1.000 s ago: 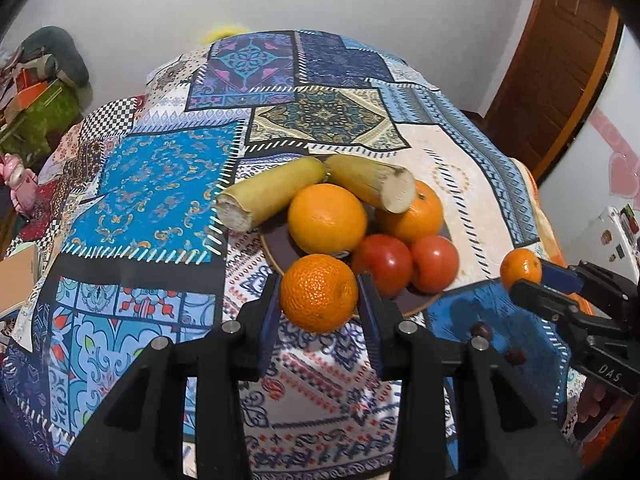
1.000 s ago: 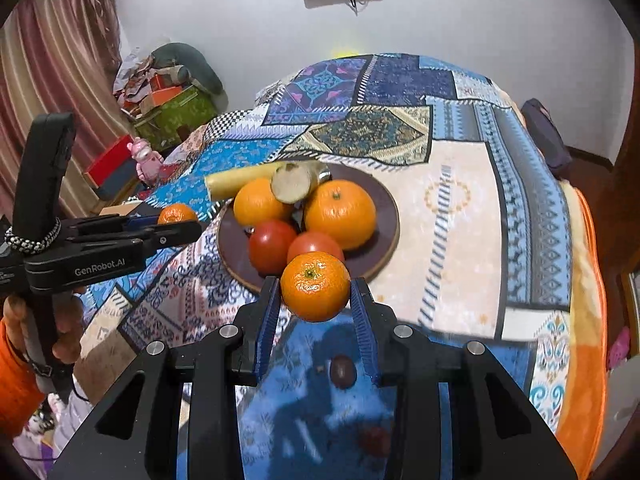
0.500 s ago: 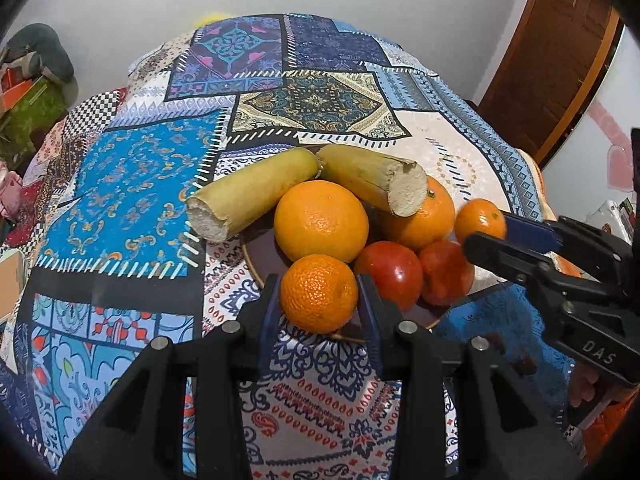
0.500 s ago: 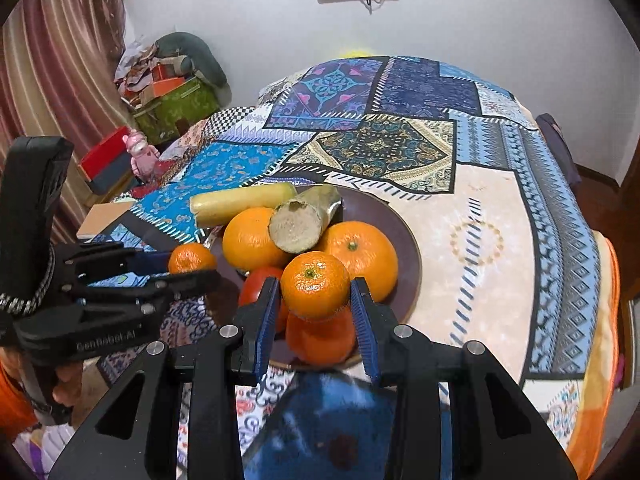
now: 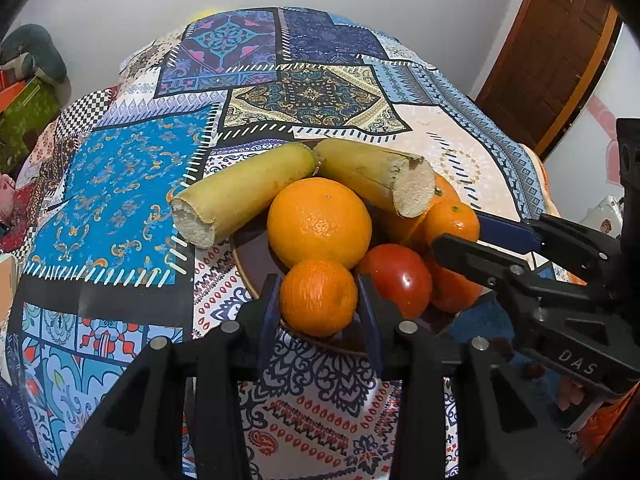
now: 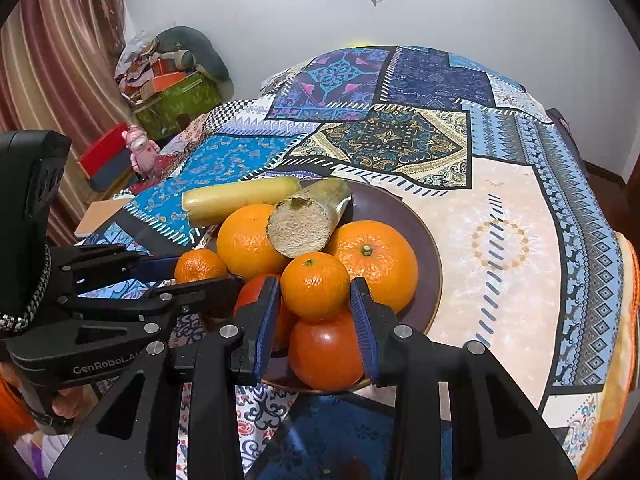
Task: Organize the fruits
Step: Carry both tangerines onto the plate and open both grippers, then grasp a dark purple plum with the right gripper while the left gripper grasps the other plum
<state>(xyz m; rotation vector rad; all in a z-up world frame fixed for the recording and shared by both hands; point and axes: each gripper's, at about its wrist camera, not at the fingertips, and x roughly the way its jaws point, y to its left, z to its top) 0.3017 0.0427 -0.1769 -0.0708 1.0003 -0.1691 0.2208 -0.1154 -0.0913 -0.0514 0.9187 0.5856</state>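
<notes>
Both hands are at the delivery step, each bringing a small fruit to the brown plate (image 6: 432, 248) on the patchwork-covered desk (image 6: 520, 216). The left gripper (image 5: 318, 300) pinches a mandarin (image 5: 318, 298) at the plate's near rim, just in front of the big orange (image 5: 319, 222) and beside a tomato (image 5: 394, 278). The right gripper (image 6: 314, 300) pinches a second mandarin (image 6: 315, 285) directly above another tomato (image 6: 326, 354) on the plate. Two pale cut stalks (image 5: 244, 198) lean over the pile. The next move probably calls for lowering each mandarin into a stable gap before spreading the jaws, since the heap looks crowded and round fruit could roll off.
</notes>
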